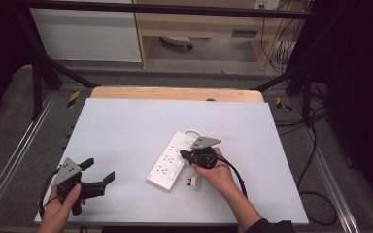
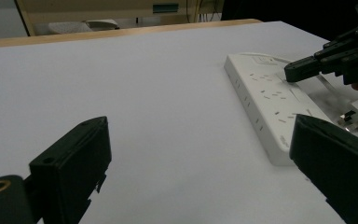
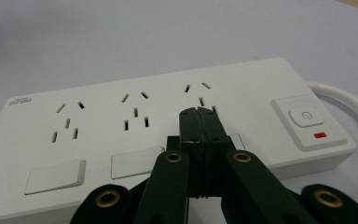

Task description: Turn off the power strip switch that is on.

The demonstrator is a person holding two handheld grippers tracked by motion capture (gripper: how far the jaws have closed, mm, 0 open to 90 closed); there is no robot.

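Note:
A white power strip (image 1: 171, 162) lies slantwise on the white table top (image 1: 126, 126), with several socket groups and a power button (image 3: 305, 115) that has a red mark under it. My right gripper (image 1: 184, 154) is shut with nothing between its jaws. Its tips (image 3: 198, 114) hang over the strip (image 3: 121, 107) by the socket group nearest the button, hiding most of a small rocker switch. Whether they touch the strip I cannot tell. My left gripper (image 1: 98, 170) stands open near the front left of the table, well apart from the strip (image 2: 265, 93), with its fingers (image 2: 74, 163) spread wide.
A white plug (image 1: 193, 182) lies on the table beside the strip, just under my right hand. The strip's white cable (image 3: 340, 98) loops off at its button end. A wooden edge (image 1: 175, 93) borders the far side, and black cables (image 1: 315, 145) trail on the floor at the right.

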